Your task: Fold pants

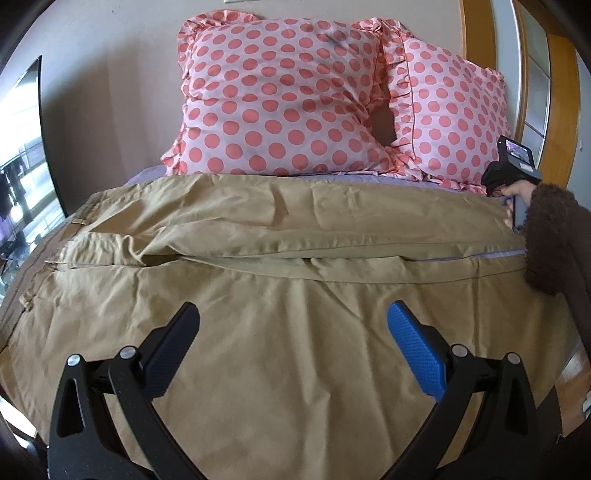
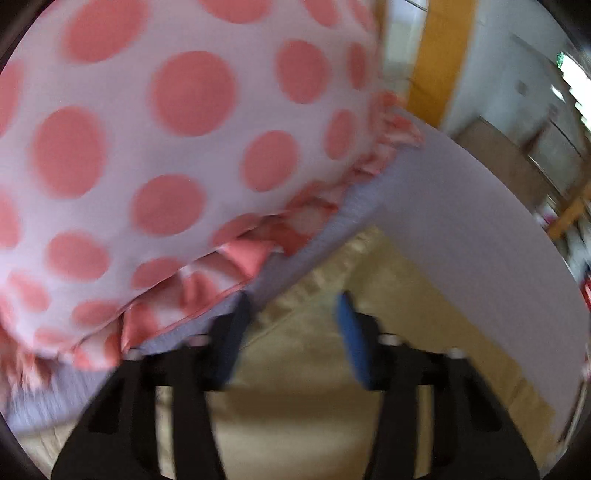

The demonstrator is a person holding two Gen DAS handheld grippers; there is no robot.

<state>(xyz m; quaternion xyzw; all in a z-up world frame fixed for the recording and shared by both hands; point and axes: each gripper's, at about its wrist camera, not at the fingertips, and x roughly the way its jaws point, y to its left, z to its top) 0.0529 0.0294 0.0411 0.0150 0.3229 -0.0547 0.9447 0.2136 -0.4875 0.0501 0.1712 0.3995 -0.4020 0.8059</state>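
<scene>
Tan pants (image 1: 280, 258) lie spread across the bed, waistband at the left, legs running to the right, one leg folded over along the middle. My left gripper (image 1: 291, 317) is open and empty, just above the near pant leg. My right gripper (image 2: 295, 301) is open over the far leg's hem (image 2: 314, 332), close to the pillow; the view is blurred. In the left wrist view the right gripper's body (image 1: 513, 166) shows at the far right, held by a hand in a brown fuzzy sleeve.
Two pink polka-dot pillows (image 1: 280, 99) (image 1: 454, 125) lean against the headboard behind the pants. A lilac sheet (image 2: 461, 229) covers the bed. A wooden door frame (image 1: 480, 33) stands at the right, a window at the left.
</scene>
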